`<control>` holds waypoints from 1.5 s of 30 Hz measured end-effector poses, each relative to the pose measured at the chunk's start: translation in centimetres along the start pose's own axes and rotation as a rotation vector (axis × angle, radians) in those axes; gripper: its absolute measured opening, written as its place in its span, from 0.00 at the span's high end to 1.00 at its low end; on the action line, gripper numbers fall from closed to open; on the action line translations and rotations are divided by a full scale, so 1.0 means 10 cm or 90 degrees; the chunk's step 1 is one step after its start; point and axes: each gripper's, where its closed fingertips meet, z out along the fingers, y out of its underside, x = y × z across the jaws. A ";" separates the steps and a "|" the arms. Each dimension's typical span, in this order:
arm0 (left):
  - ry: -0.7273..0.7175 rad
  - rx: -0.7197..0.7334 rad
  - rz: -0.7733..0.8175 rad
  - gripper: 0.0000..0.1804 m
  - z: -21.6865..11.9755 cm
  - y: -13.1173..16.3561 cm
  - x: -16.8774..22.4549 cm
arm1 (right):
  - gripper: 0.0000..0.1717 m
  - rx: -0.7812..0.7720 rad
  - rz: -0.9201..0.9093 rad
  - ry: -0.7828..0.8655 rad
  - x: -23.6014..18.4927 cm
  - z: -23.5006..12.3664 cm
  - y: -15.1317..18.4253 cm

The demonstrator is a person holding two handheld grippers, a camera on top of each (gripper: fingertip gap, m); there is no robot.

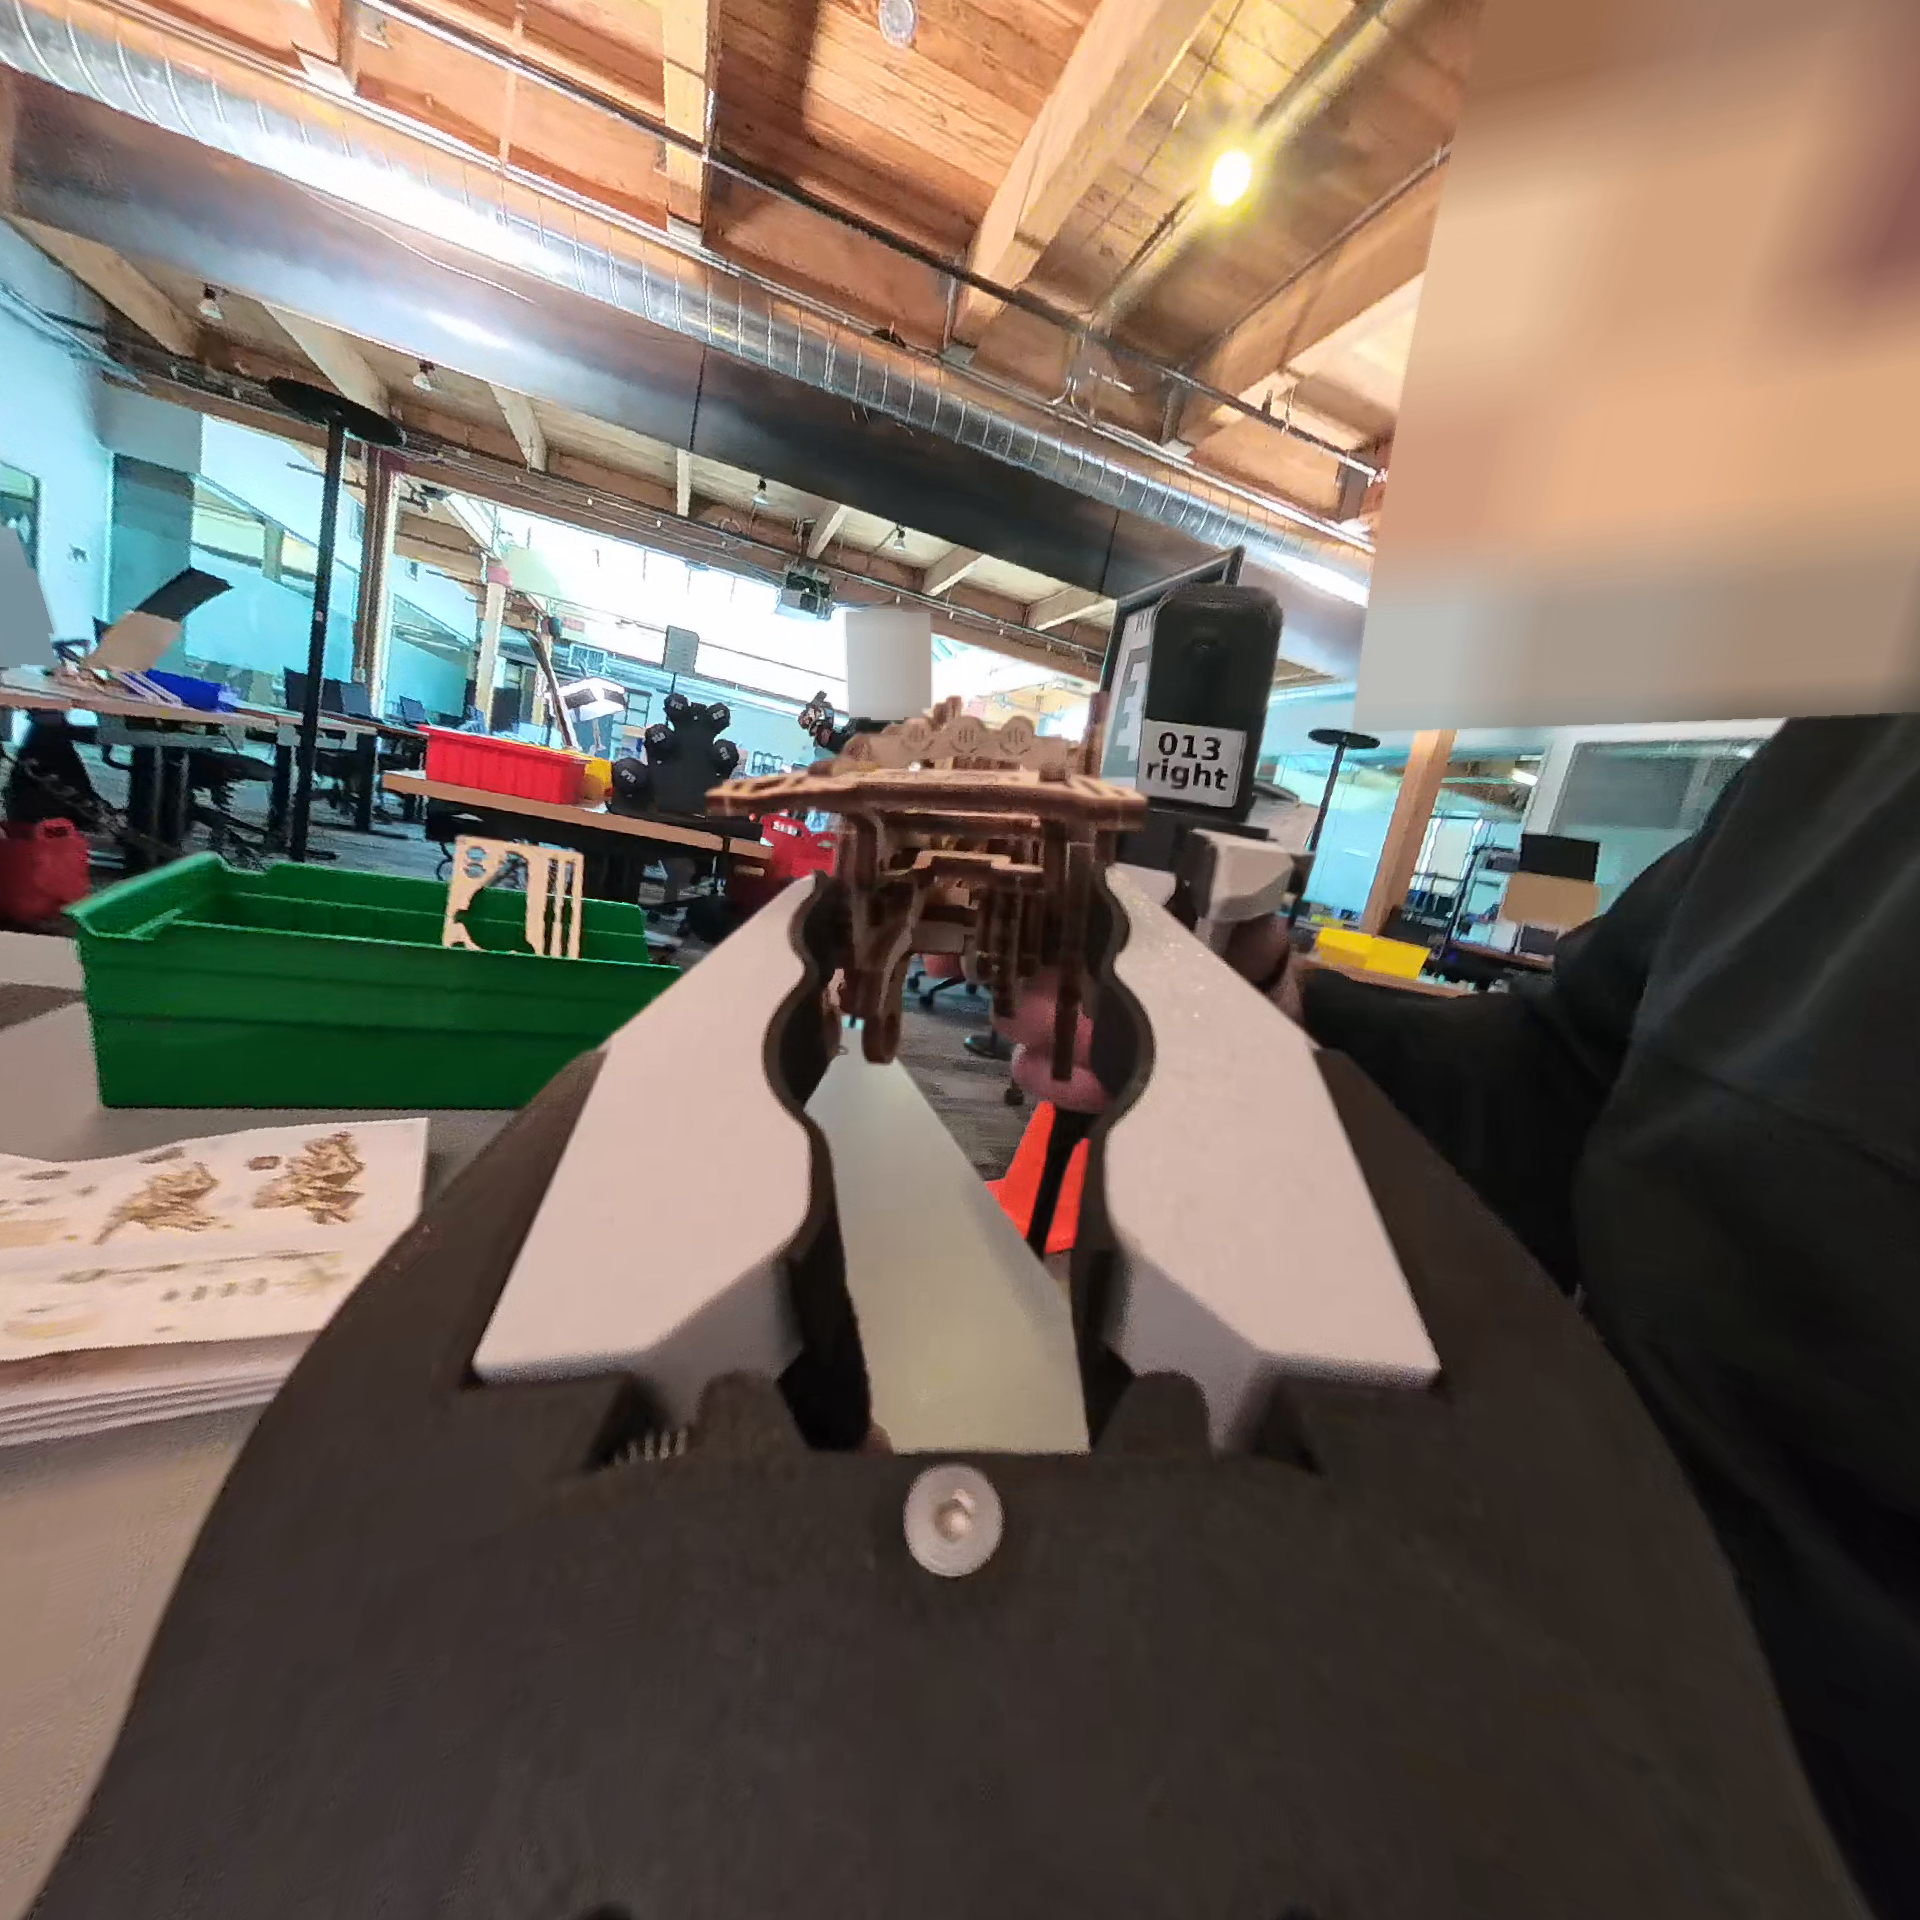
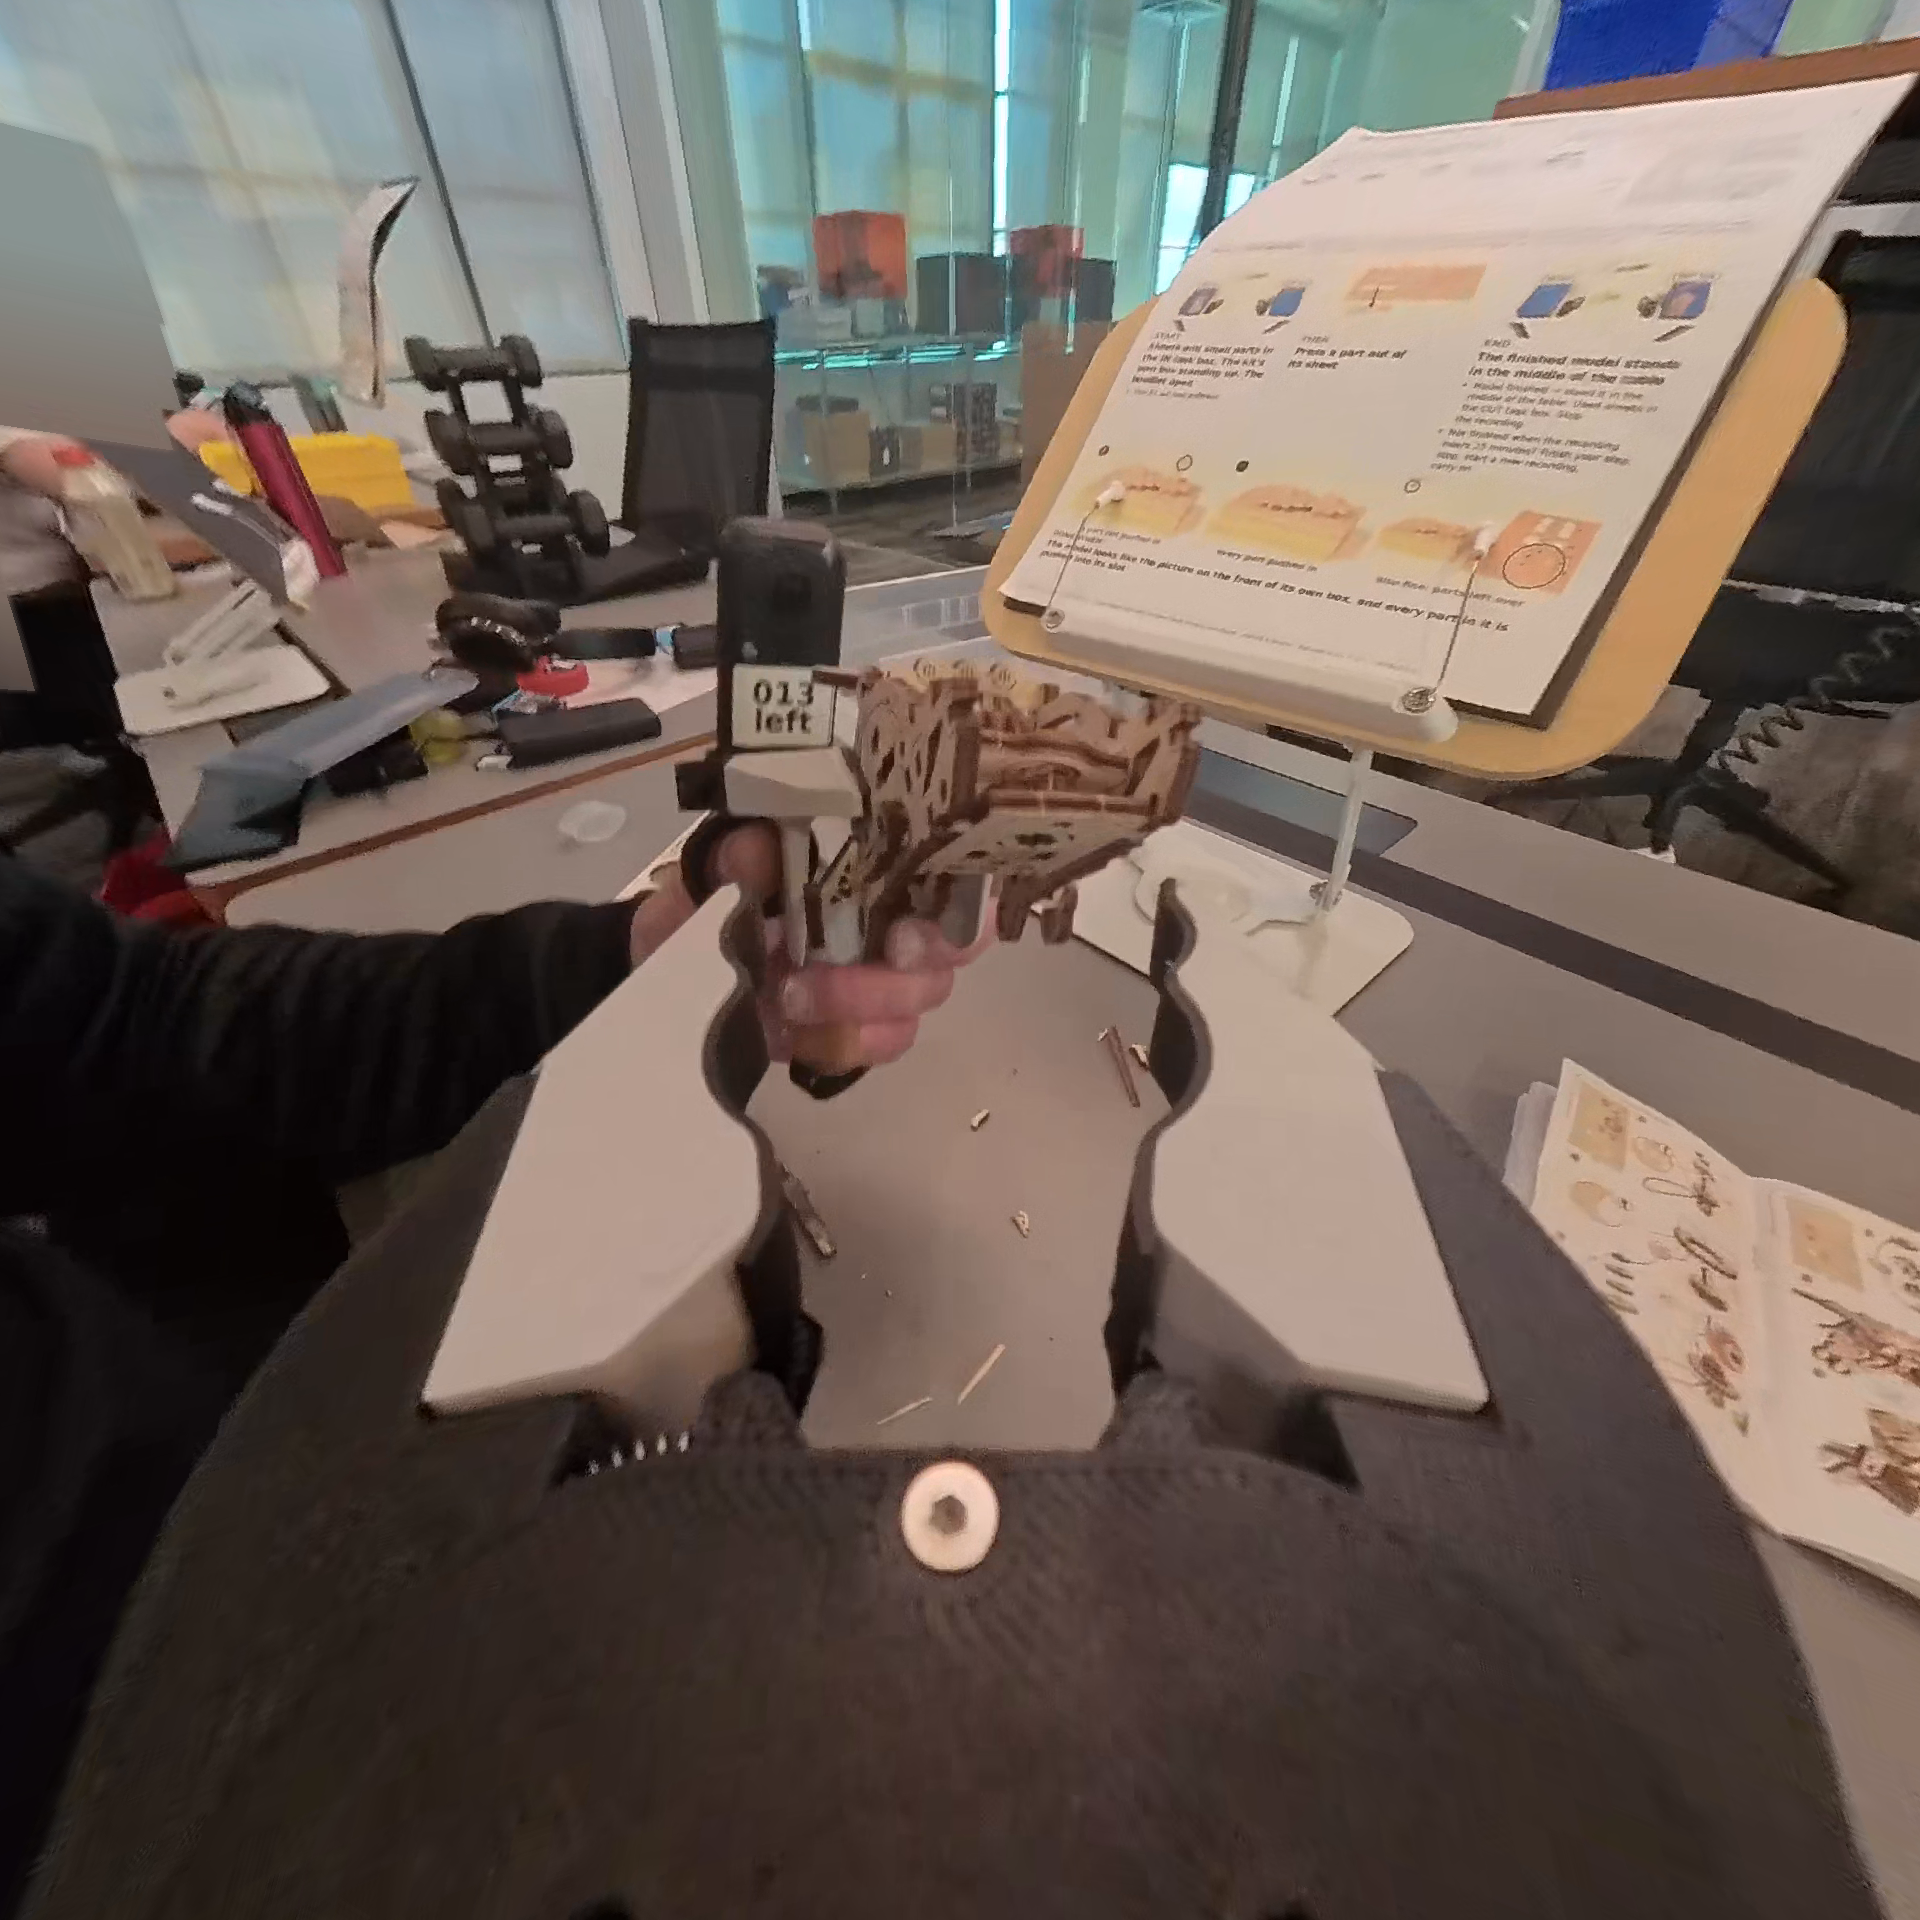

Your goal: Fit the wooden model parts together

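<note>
Desk (image 2: 1039,1226): grey; wood scraps lie on it between the right jaws.
Stand (image 2: 1558,717): yellow-tan board on a white foot, just behind the model; it carries a printed sheet (image 2: 1434,395) with pictures and lines of writing. Only the right view shows it.
Bin (image 1: 343,997): green, on the desk at left; a punched wooden sheet (image 1: 511,896) stands upright in it. Only the left view shows it.
Booklet (image 2: 1745,1288): open on the desk at right in the right view, with printed part drawings; the left view shows a stack of such pages (image 1: 187,1236) at its left.
Left gripper (image 1: 961,935): raised off the desk and tilted up toward the ceiling. Its jaws stand narrow and clamp the model from both sides. In the right view a hand (image 2: 862,987) in a dark sleeve holds its grip, and a white label with writing sits on its black camera.
Right gripper (image 2: 956,966): points down over the desk toward the left gripper. Its jaws stand wide with nothing between them, the model just beyond the tips. The left view shows a white printed label on its camera.
Model (image 1: 935,831): brown laser-cut wood, part-built, held in the air above the desk in the left jaws, near the right jaw tips.
</note>
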 end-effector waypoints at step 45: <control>-0.030 -0.172 -0.075 0.61 0.18 0.17 -1.08 | 0.72 0.092 0.097 0.025 0.24 -0.19 0.11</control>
